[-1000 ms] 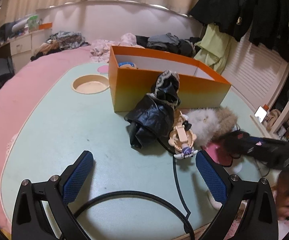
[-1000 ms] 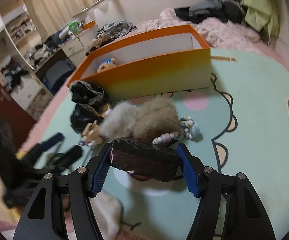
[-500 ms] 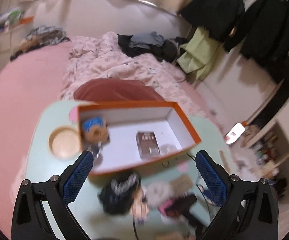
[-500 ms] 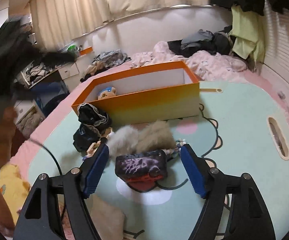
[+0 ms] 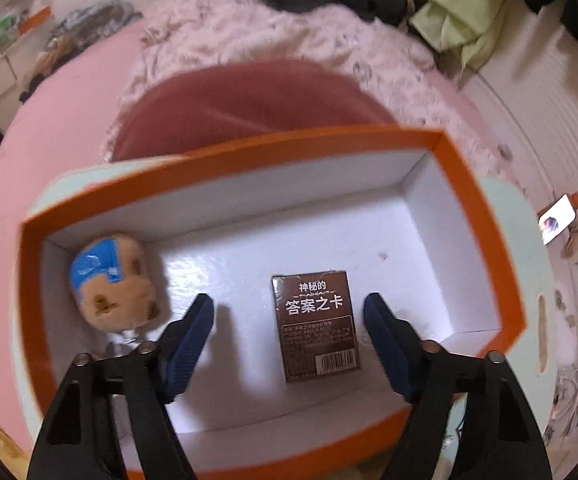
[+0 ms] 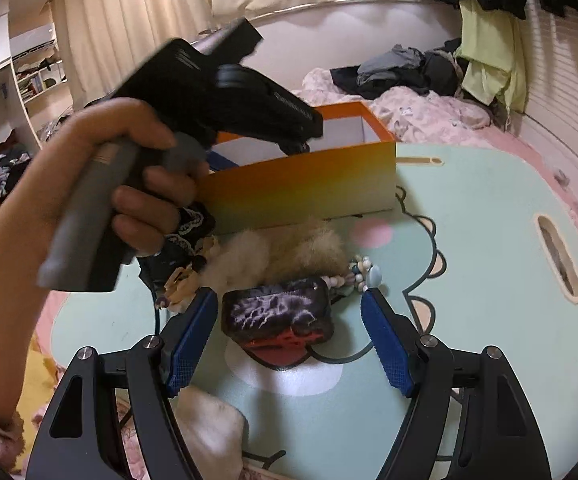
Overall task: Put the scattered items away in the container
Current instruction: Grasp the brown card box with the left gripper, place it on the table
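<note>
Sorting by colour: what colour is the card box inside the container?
Dark brown with white lettering, clearest in the left wrist view: card box.

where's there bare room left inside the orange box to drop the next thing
Inside the orange box, the white floor is bare at the right end, between the brown card pack and the right wall, and along the back wall. A smaller gap lies between the pack and the doll head in the left corner. The left claw, empty and closing, hangs over that middle gap.
</note>
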The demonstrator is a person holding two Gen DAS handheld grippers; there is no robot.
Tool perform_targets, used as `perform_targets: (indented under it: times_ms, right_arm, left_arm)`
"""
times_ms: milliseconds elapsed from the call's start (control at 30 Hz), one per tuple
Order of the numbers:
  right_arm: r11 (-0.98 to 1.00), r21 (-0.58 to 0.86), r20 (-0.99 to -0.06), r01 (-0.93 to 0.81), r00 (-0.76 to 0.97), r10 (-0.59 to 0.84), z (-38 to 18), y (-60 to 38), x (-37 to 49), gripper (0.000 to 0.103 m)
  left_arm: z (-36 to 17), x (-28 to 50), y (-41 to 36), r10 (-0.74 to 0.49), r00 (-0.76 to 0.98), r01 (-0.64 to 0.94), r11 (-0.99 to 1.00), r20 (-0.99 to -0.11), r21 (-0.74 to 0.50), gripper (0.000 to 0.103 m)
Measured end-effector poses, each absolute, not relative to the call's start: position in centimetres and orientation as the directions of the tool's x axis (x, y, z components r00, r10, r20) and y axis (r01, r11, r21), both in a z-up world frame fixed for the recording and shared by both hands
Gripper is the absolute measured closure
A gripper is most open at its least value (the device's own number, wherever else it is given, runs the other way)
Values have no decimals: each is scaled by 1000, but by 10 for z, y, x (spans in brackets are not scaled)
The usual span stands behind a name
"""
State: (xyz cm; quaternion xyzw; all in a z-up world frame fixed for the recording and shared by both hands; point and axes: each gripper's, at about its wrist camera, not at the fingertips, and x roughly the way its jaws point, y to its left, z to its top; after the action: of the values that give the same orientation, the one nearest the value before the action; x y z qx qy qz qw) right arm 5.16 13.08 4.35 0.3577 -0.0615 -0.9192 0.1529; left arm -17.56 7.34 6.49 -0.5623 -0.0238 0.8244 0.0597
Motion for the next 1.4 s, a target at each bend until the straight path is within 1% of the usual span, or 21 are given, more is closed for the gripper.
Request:
perform_targets:
  times_ms: [33, 67, 100, 200, 267, 367, 500, 567, 600, 700, 767, 900, 1000, 1133, 1200, 1233, 1267, 1333, 1400]
  right_arm:
    - [-944, 228, -639, 236, -695, -328, 43, 132, 51, 29]
    - [-943, 233, -639, 236, -694, -332, 43, 132, 52, 29]
    - [-943, 236, -639, 236, -693, -334, 44, 132, 52, 29]
    - [-941, 243, -640, 234, -691, -337, 43, 134, 52, 29]
    - [-940, 250, -640, 233, -688, -341, 43, 134, 52, 29]
    - [-941, 246, -640, 233, -690, -338, 44, 134, 53, 29]
    - [-944, 230, -647, 237, -688, -330, 44, 130, 54, 29]
    - [-944, 228, -649, 239, -685, -330, 43, 129, 53, 29]
    - [-944, 227, -651, 239, -684, -330, 42, 129, 53, 29]
    - [-945, 226, -652, 238, -683, -328, 42, 128, 53, 29]
    - [-944, 229, -653, 239, -681, -331, 42, 129, 53, 29]
    - [-943, 233, -665, 239, -668, -334, 39, 126, 53, 29]
    - [-946, 220, -662, 240, -676, -325, 41, 127, 55, 29]
    - [-947, 217, -661, 235, -679, -320, 42, 128, 55, 29]
    - [-951, 204, -667, 232, -678, -309, 41, 126, 55, 29]
    - [-955, 191, -670, 229, -680, -297, 41, 124, 55, 29]
    - [-961, 167, -674, 221, -686, -275, 42, 123, 56, 29]
    - [-969, 125, -674, 214, -699, -241, 43, 119, 59, 29]
    - [-971, 100, -666, 216, -711, -226, 46, 117, 62, 29]
  left_arm:
    - [64, -175, 74, 127, -364, -84, -991, -923, -103, 42]
    - [64, -173, 76, 113, -374, -102, -992, -920, -81, 58]
    - [65, -172, 77, 96, -382, -117, -992, -919, -55, 63]
    - [68, -167, 66, 159, -382, -129, -985, -910, -118, 63]
    - [79, -160, 56, 203, -414, -132, -978, -888, -162, 63]
    - [114, -136, 33, 276, -508, -162, -961, -816, -225, 63]
    - [154, -83, -13, 393, -608, -215, -918, -690, -334, 63]
    - [160, -57, -34, 404, -648, -221, -911, -646, -348, 63]
    - [160, -40, -46, 385, -674, -212, -918, -631, -334, 63]
    - [142, 0, -69, 225, -721, -127, -973, -656, -195, 63]
    - [122, 13, -80, 164, -714, -76, -985, -681, -158, 63]
    - [72, 12, -86, 175, -625, -55, -982, -761, -180, 63]
    - [47, 10, -78, 168, -580, -48, -984, -797, -172, 63]
    - [41, 12, -62, 141, -590, -68, -990, -795, -125, 63]
    - [40, 16, -56, 143, -593, -92, -990, -792, -109, 57]
    - [39, 18, -54, 131, -598, -96, -991, -790, -92, 49]
    - [38, 20, -52, 107, -610, -89, -994, -785, -66, 38]
    - [39, 24, -51, 64, -639, -67, -997, -767, -28, 29]
    - [42, 31, -54, 61, -660, -63, -998, -749, -25, 28]
